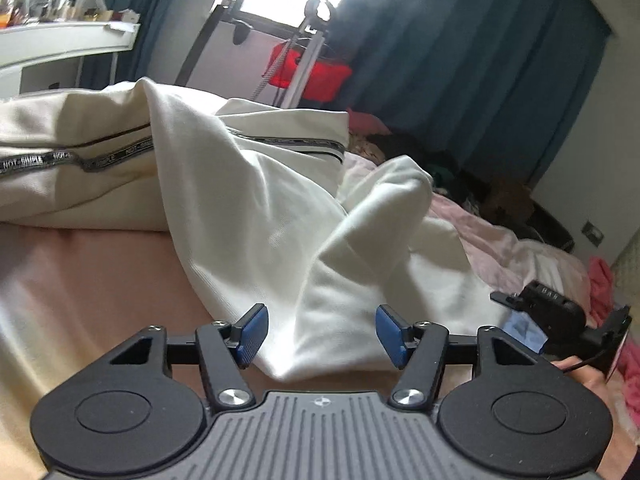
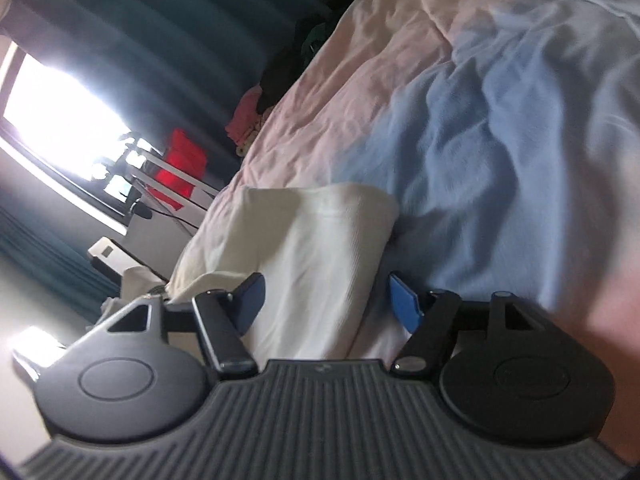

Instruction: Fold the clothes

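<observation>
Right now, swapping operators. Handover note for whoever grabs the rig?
Left gripper: open, holding nothing, white fabric between its blue pads.
Right gripper: open, holding nothing, a raised fold of the same white cloth between its fingers.
White garment with a printed stripe lies rumpled on the bed, partly over the pink and blue duvet.
Done: no neat fold visible.
Left: grasp, flatten, fold.
</observation>
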Motion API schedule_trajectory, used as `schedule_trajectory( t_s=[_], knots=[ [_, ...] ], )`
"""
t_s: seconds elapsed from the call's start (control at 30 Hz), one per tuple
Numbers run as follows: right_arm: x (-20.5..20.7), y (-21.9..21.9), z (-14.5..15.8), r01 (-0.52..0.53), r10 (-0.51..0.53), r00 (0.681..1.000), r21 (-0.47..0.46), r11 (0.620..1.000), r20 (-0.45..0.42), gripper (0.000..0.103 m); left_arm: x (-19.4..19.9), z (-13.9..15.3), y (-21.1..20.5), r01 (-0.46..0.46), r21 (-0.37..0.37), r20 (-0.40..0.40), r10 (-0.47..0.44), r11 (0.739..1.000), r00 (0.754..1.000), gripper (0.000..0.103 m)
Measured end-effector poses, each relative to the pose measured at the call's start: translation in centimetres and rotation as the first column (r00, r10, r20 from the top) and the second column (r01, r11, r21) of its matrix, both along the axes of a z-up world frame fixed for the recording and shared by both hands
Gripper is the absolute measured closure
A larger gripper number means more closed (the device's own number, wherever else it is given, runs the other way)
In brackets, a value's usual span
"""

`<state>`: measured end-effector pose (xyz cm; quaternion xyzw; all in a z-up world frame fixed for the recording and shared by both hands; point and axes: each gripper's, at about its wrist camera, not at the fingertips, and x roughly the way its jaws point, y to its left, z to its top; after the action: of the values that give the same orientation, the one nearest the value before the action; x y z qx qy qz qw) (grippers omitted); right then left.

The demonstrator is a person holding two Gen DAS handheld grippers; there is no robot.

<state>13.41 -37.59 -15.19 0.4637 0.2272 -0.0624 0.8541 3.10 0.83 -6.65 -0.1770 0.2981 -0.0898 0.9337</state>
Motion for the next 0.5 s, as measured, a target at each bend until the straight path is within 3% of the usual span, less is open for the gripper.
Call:
schedule_trajectory(
  t_s=[0.1,0.13,0.17,0.3,0.5],
  knots=[
    [1.2,-0.8,-0.6,0.027,-0.027,1.0,0.015,1.0,-0.007,0.048,1.0,-0.6,0.3,-0.017,-0.019,-0.003,0.017,1.0,1.0,0.04],
    [1.6,-1.0,-0.8,0.037,-0.037,0.999,0.018,0.999,-0.012,0.063,1.2,-0.8,0.4,-0.021,-0.02,0.003,0.021,1.0,1.0,0.04],
    [2.0,-1.2,-0.7,0.038,-0.038,0.999,0.016,0.999,-0.014,0.087,1.5,-1.0,0.5,-0.025,-0.021,0.009,0.025,0.999,1.0,0.04],
    [3.1,-1.7,0.8,0.044,-0.044,0.999,-0.04,0.998,0.001,0.093,2.6,-1.4,0.8,-0.028,-0.045,0.025,0.029,0.999,0.999,0.04],
    [1.8,-6.3,5.9,0.157,-0.149,0.984,-0.085,0.984,0.094,0.094,2.6,-0.7,1.5,-0.014,-0.115,0.063,0.022,0.993,0.998,0.039]
  ],
)
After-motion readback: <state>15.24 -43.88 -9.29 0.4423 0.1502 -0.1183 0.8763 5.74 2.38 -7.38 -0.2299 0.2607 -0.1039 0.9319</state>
